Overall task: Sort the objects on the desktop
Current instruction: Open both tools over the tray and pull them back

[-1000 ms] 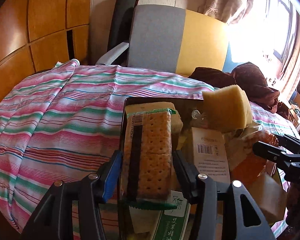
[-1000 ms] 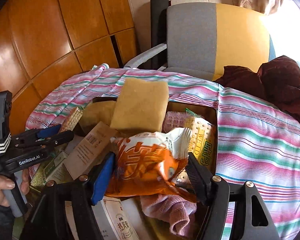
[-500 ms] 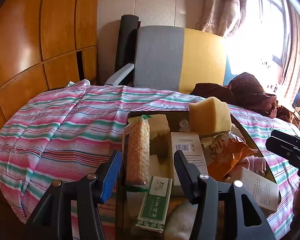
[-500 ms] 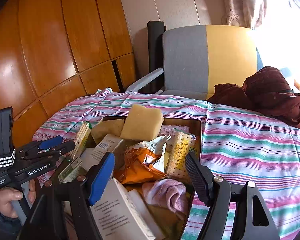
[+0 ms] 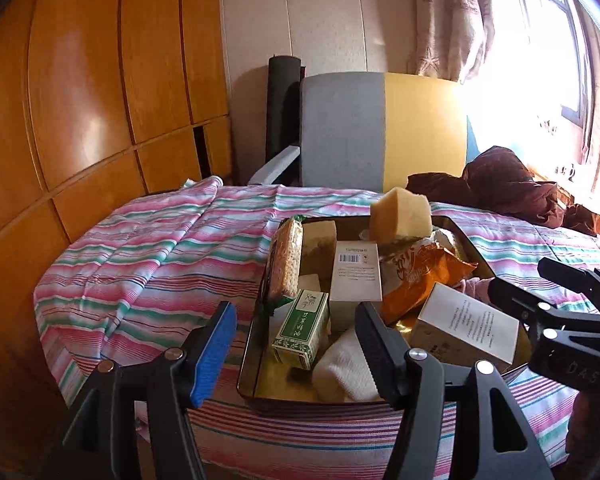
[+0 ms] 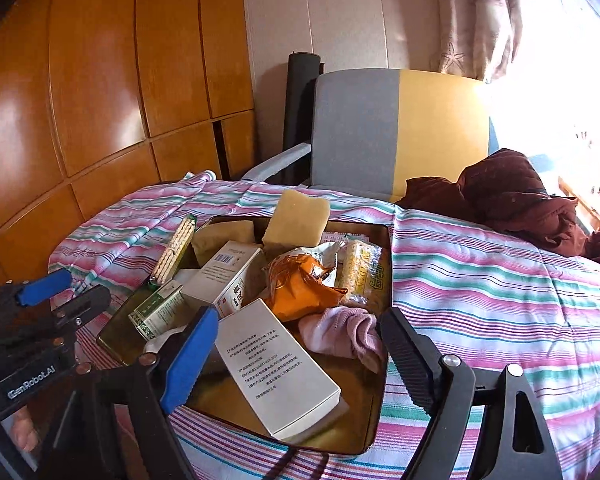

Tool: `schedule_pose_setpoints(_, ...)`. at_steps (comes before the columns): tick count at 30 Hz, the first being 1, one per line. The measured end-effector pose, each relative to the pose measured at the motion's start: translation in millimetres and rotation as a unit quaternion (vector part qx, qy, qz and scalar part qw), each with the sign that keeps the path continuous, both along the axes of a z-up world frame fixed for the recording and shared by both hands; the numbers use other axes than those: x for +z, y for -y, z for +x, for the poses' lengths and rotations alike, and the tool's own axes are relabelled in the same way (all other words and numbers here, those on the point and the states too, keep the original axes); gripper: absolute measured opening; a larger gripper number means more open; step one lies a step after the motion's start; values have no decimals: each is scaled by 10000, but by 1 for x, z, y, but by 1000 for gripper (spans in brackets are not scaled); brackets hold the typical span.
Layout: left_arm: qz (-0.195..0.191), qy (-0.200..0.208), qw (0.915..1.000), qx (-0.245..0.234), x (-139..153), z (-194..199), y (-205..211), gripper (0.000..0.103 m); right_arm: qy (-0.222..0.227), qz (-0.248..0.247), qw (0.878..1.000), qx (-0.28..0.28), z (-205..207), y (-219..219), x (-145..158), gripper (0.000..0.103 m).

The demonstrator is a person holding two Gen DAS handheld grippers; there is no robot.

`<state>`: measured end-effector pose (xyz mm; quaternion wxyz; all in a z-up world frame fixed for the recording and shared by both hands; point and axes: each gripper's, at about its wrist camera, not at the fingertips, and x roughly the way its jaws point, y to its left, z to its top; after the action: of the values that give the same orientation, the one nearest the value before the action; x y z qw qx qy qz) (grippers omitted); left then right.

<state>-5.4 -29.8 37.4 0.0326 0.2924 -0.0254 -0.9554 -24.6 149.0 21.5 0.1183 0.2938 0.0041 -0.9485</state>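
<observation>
A golden tray (image 5: 256, 394) (image 6: 356, 420) sits on the striped tablecloth (image 5: 160, 260). Leaning on its left wall is a cracker pack (image 5: 286, 264) (image 6: 176, 248). Inside are a yellow sponge (image 5: 400, 216) (image 6: 296, 220), an orange snack bag (image 5: 420, 276) (image 6: 300, 288), a barcode box (image 5: 354, 280), a green box (image 5: 300, 328), a white text box (image 6: 276, 364), a pink cloth (image 6: 340, 332) and a white sock (image 5: 344, 368). My left gripper (image 5: 296, 340) hangs open and empty before the tray's near left corner. The right gripper (image 6: 300, 356) is open and empty over the near edge.
A grey and yellow chair (image 5: 380, 128) stands behind the table, with a black roll (image 5: 284, 104) beside it. Brown clothing (image 6: 500, 192) lies on the cloth at the far right. Wooden panels (image 5: 80, 100) line the left wall. A bright window (image 5: 540, 40) is on the right.
Left gripper let go of the cracker pack, right gripper let go of the orange bag. Both pulled back and up from the tray, so more of the room shows.
</observation>
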Motion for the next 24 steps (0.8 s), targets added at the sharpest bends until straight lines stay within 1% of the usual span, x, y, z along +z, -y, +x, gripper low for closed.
schedule_pose_setpoints(4,-24,-205,9998,-27,13,18,-8,63,-108,45,9998,-131,8,-3,7,93)
schedule_pose_setpoints(6,-196,-239,9995,46,14,23,-12,63,-133,74,9998,-141,10,-3,8,94)
schedule_pose_setpoints(8,-304,-177,9993,111,11,24,-13,63,-126,103,9998,-134,12,-2,8,94)
schedule_pose_setpoints(10,-141,-29,9999,79,4,22,-11,63,-127,166,9997,-109,13,1,7,94)
schedule_pose_setpoints(12,131,159,9998,-8,-1,19,-9,63,-123,241,9996,-83,14,5,5,94)
schedule_pose_setpoints(13,176,220,9996,-28,-3,17,-9,63,-117,266,9996,-65,14,7,4,94)
schedule_pose_setpoints(16,230,353,9991,-85,-9,15,-13,63,-100,360,9993,-41,14,12,2,94)
schedule_pose_setpoints(17,224,372,9990,-94,-10,15,-14,61,-92,390,9992,-41,14,13,1,94)
schedule_pose_setpoints(19,191,373,9991,-87,-11,15,-15,61,-93,429,9990,-65,13,14,0,94)
schedule_pose_setpoints(22,311,411,9986,-142,-12,13,-14,60,-88,461,9989,-84,13,15,-1,94)
schedule_pose_setpoints(23,353,419,9984,-152,-13,12,-13,60,-98,481,9988,-92,13,15,-2,94)
schedule_pose_setpoints(24,368,391,9984,-151,-13,13,-13,57,-108,498,9987,-90,13,16,-2,94)
